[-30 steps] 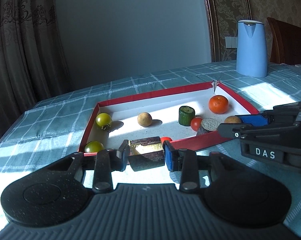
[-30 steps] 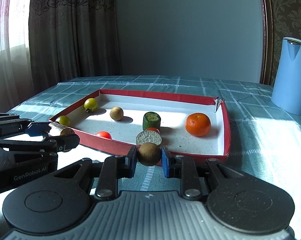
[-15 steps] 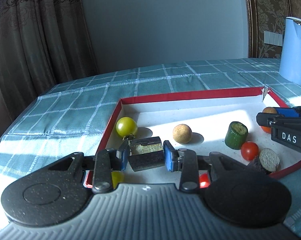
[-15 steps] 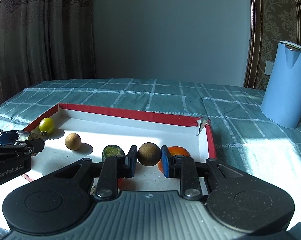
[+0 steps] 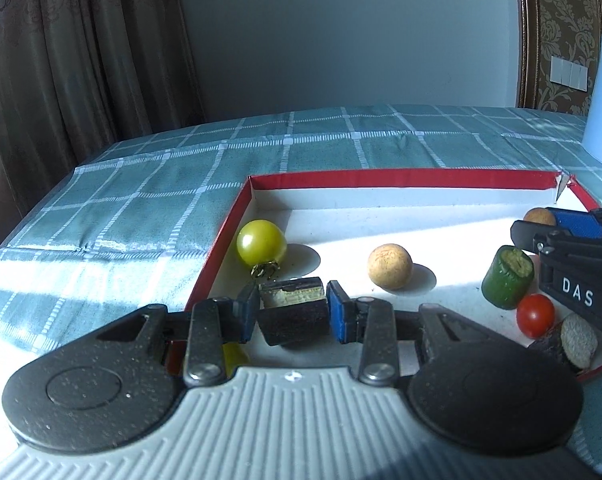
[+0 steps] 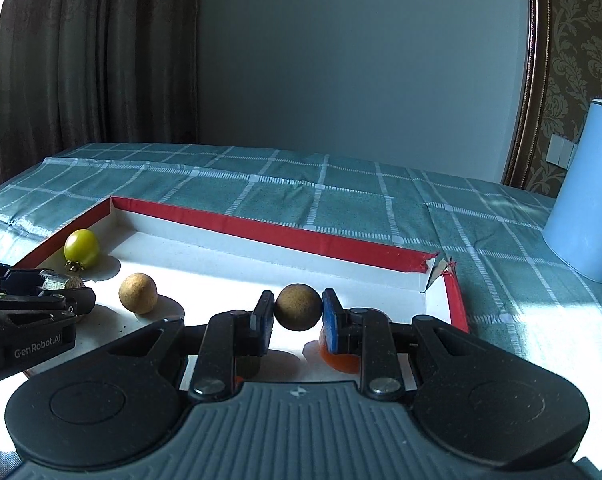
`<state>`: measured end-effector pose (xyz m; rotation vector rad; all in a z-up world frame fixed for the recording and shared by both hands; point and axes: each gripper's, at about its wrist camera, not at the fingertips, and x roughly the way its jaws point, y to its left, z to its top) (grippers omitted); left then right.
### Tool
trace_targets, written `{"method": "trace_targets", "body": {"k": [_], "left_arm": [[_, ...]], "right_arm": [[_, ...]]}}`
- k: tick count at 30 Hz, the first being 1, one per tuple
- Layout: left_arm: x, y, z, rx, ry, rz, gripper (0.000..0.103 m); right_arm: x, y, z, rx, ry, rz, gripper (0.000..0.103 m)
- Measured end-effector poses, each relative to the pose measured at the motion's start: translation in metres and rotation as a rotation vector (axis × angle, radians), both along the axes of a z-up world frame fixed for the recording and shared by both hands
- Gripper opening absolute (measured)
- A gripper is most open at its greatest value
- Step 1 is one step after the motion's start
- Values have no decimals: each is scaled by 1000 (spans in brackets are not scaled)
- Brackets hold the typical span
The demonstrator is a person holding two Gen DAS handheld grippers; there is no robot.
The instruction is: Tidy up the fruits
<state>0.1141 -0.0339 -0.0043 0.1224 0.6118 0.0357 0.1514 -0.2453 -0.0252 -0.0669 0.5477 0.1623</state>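
Checked teal cloth covers the desk (image 5: 141, 200), curtains behind. Ahead of the left gripper (image 5: 293, 312), clamping a dark chunk (image 5: 293, 316), the red tray (image 5: 381, 178) holds fruit; the right gripper (image 6: 297, 312) pinches a brown ball (image 6: 299, 307) over it.

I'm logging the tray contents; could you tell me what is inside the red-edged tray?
The tray shows a yellow-green tomato, tan ball, green chunk, red tomato; the grippers cover more.

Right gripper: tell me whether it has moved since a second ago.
Yes. The right gripper, shut on the brown ball, was short of the red tray's near rim; now it is over the tray, nearer the far wall.
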Motion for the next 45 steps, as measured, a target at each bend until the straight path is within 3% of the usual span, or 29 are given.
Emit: {"method": "trace_targets", "body": {"k": [8, 12, 13, 15, 16, 17, 25, 32, 45], "left_arm": [[3, -1, -3, 8, 13, 0, 44], [0, -2, -1, 12, -8, -2, 63], [-1, -3, -1, 14, -15, -2, 70], [-4, -3, 1, 19, -32, 2, 78], [-5, -3, 2, 18, -40, 3, 81], [-6, -3, 2, 16, -45, 3, 82], [-18, 0, 8, 10, -84, 2, 94], [-29, 0, 8, 25, -108, 10, 96], [-88, 8, 13, -38, -159, -5, 103]], "right_arm": [[-2, 3, -1, -13, -6, -5, 24], [-2, -1, 0, 21, -3, 3, 26], [-3, -1, 0, 20, -9, 0, 30], [-8, 0, 1, 8, -39, -16, 49], [-10, 0, 2, 2, -57, -26, 70], [-13, 0, 3, 0, -70, -30, 83], [-37, -8, 8, 51, -96, -52, 83], [-48, -13, 8, 96, -71, -53, 83], [-105, -27, 8, 239, -75, -10, 83]]}}
